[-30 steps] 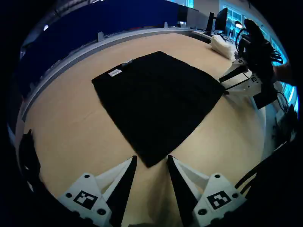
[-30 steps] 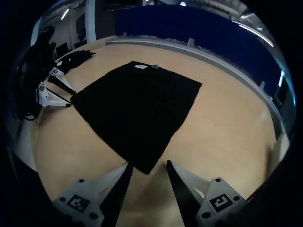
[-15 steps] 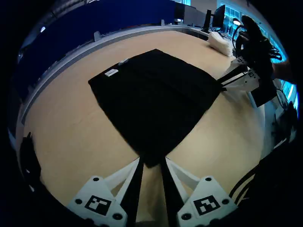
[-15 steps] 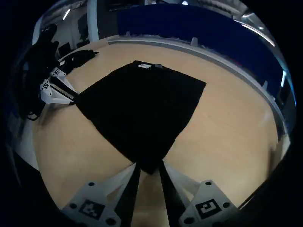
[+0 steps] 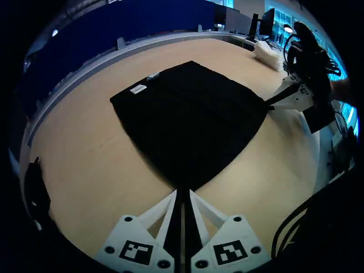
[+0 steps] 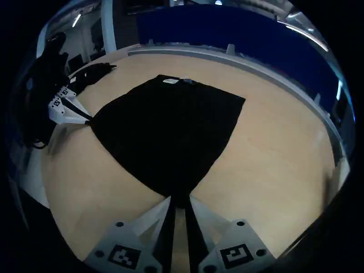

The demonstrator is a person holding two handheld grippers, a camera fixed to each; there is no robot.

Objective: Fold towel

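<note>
Black towel [image 5: 191,113] spread mid-frame on a wooden table [image 5: 91,150], pinched at two corners.
Left gripper view: left gripper [image 5: 183,193], bottom centre, fingers nearly together on the near corner. Right gripper view: right gripper [image 6: 180,202], bottom centre, likewise.

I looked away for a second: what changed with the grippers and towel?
Both grippers closed: the left gripper and the right gripper each now pinch a corner of the black towel. The towel stayed flat on the table, unlifted.
</note>
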